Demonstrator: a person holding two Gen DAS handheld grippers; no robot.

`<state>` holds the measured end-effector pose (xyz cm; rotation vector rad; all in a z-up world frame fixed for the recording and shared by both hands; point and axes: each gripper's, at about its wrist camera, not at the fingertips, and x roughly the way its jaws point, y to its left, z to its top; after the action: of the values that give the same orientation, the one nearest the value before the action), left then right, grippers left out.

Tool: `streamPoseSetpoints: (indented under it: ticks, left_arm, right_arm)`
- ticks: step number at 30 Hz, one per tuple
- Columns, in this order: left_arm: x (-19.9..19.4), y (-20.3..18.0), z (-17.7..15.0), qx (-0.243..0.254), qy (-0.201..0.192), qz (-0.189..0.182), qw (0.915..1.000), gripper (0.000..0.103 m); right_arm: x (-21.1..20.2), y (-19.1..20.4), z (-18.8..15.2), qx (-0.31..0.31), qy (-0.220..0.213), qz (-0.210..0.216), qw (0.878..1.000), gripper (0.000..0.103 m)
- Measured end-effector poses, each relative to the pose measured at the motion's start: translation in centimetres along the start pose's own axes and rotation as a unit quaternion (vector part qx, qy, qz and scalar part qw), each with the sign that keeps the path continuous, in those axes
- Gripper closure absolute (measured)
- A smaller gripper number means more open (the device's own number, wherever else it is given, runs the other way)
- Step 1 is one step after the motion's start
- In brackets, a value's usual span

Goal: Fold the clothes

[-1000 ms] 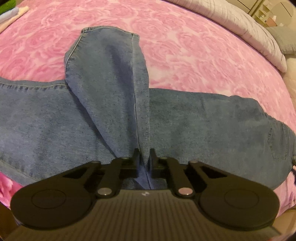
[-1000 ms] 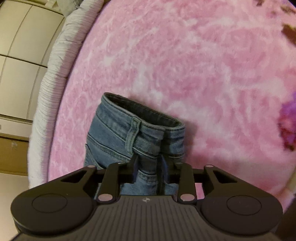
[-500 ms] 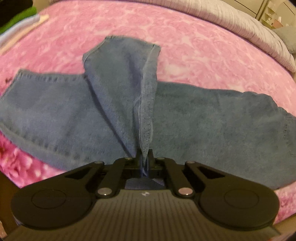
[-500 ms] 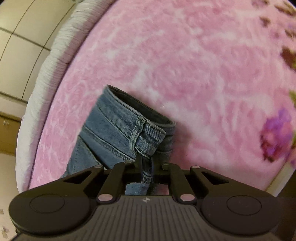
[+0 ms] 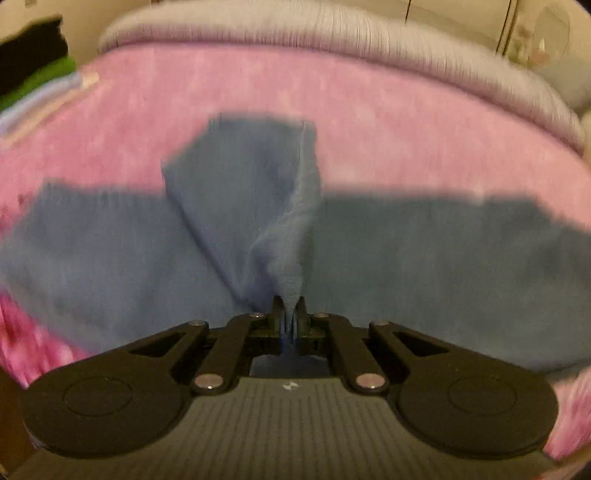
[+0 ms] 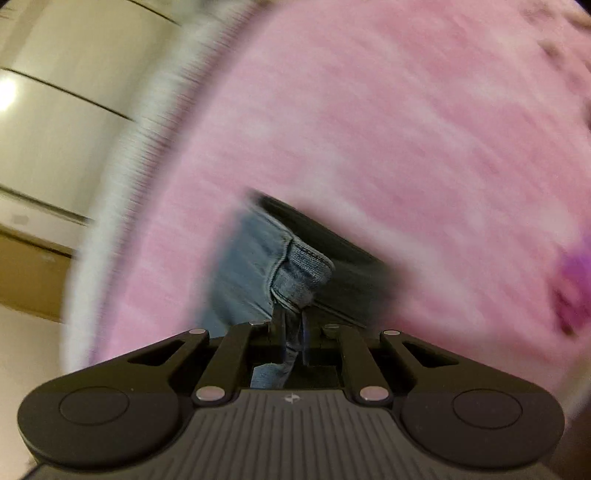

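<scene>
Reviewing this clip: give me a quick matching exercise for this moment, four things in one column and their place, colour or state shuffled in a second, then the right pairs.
Things:
1. left gripper
2. right gripper
3. bedspread
4. ribbed quilt

States:
A. pink, lies under the jeans
B. shut on the waistband, beside a belt loop
C. grey, along the far edge of the bed
D. shut on a pinched ridge of a jeans leg, with denim spread to both sides

Pairs: 1-D, 2-B, 3-A, 4-C
</scene>
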<state>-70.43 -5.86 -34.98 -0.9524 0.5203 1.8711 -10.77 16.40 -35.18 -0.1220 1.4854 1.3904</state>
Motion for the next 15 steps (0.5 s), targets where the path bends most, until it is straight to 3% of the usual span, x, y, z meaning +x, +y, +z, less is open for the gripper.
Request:
streamPoseSetpoints:
  ticks: [7,9,10,12,15]
  left_arm:
    - [-2.0,0.4,0.2,-0.003,-0.02,-0.001,0.9998,0.1]
    - [-0.7,0.7,-0.5,-0.002,0.026,0.004,0.9997,0.097]
    - [0.0,1.1,-1.0,-0.01,0.051,0.006,0.9987,0.093]
    - [-0.2,1.2,-0.6,-0.015,0.05,0.011,0.9986,0.089]
    - [-2.3,0.9,1.0,0.004,0.052,0.016,0.9985,0.083]
  right_arm:
    - [-0.5,-0.2,-0.5,-0.034,0.012,-0.046,0.998,0.103]
    - [-0.7,0.0,-0.4,-0.042,0.018,-0.06,0.997,0.103]
    - [-0.4,-0.4,-0.4,-0.032,0.033,-0.069,0.997,0.101]
    - [0.1,-0.8,-0.3,-0.017,0.055,-0.089,0.994,0.091]
    - [-0.8,1.6,-0.1,-0.055,0.045,-0.125,0.99,0.067]
